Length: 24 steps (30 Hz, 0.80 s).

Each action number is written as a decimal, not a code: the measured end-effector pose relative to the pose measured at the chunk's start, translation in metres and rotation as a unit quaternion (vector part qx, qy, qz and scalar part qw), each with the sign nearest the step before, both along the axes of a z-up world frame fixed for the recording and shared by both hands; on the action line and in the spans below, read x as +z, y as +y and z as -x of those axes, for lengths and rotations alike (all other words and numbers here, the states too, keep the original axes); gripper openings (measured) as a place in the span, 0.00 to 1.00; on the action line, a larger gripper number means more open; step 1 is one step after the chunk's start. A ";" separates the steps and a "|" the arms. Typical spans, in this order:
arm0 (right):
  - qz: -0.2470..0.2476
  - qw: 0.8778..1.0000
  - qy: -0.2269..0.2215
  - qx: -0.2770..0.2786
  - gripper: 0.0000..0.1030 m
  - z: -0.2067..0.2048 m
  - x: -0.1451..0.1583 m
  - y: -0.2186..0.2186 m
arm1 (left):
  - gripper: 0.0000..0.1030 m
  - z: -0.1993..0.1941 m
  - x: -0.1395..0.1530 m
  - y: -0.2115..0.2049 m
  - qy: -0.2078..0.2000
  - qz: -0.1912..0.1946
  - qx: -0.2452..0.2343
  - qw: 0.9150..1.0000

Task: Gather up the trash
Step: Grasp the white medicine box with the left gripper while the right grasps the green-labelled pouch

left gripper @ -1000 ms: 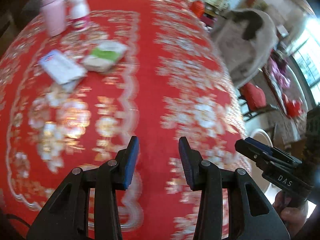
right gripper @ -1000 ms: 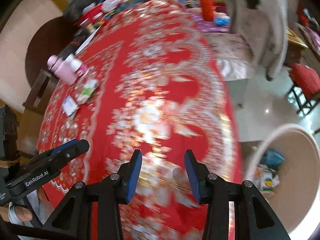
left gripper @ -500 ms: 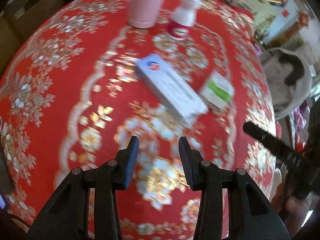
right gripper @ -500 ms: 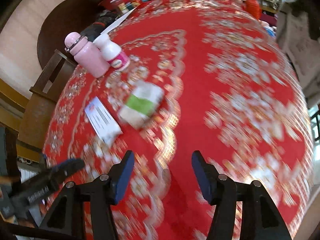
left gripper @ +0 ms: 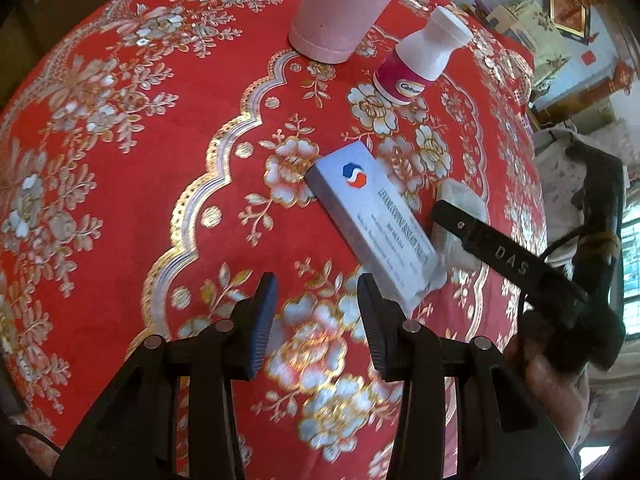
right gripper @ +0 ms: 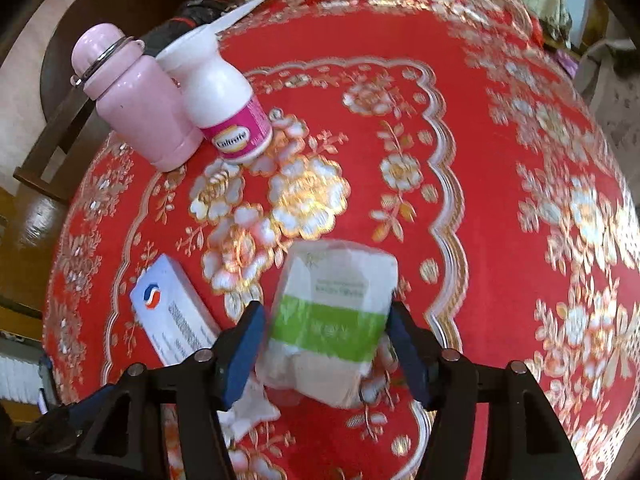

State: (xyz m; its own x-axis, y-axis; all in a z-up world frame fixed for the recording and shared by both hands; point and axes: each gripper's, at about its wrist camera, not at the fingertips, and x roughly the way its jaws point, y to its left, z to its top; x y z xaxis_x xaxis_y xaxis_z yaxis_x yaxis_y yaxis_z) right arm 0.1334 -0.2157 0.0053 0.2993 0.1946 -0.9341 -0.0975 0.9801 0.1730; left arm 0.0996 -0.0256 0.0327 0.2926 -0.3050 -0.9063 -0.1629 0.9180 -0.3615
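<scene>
Trash on the red tablecloth (right gripper: 500, 128) comes to two pieces by my count: one white box (left gripper: 374, 222) with a red-and-blue mark, and one tissue packet (right gripper: 332, 320) with a green band. Two containers stand beyond the box, one pink bottle (right gripper: 140, 108) and one white pill bottle (right gripper: 224, 104) with a pink label, side by side and seemingly touching; both are capped and I cannot see what is in them.

Taking the box as my landmark: the packet lies just beside its right long edge, and a scrap of white paper (right gripper: 248, 412) sits at its near end. The two bottles are past its far end, well apart from it.

My right gripper (right gripper: 324, 350) has just been opening its jaws, and they now stand spread on either side of the packet, its lower half between the blue pads; whether a pad touches it I cannot tell through the blur. My left gripper (left gripper: 316, 322) is partly spread with nothing between its jaws, hanging over bare cloth just short of the box's near end.
</scene>
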 end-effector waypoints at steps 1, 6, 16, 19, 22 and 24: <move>0.002 1.000 -0.003 0.003 0.62 -0.002 0.000 0.002 | 0.38 -0.003 -0.001 -0.001 0.002 0.003 0.003 1.000; 0.033 0.998 -0.029 0.044 0.46 -0.003 -0.002 0.001 | 0.39 -0.024 -0.006 -0.011 0.001 0.010 0.026 1.000; -0.026 0.999 -0.028 0.018 0.42 0.008 0.003 -0.064 | 0.55 -0.069 -0.009 -0.054 -0.011 -0.048 0.037 0.998; -0.042 0.999 -0.028 -0.001 0.42 0.014 0.002 -0.079 | 0.60 -0.074 -0.010 -0.075 -0.009 -0.104 0.009 0.994; -0.055 0.998 -0.029 -0.016 0.42 0.022 0.003 -0.090 | 0.60 -0.070 -0.012 -0.089 -0.017 -0.142 -0.036 0.989; -0.062 0.997 -0.034 -0.018 0.42 0.029 0.005 -0.095 | 0.54 -0.065 -0.012 -0.089 -0.022 -0.132 -0.048 0.990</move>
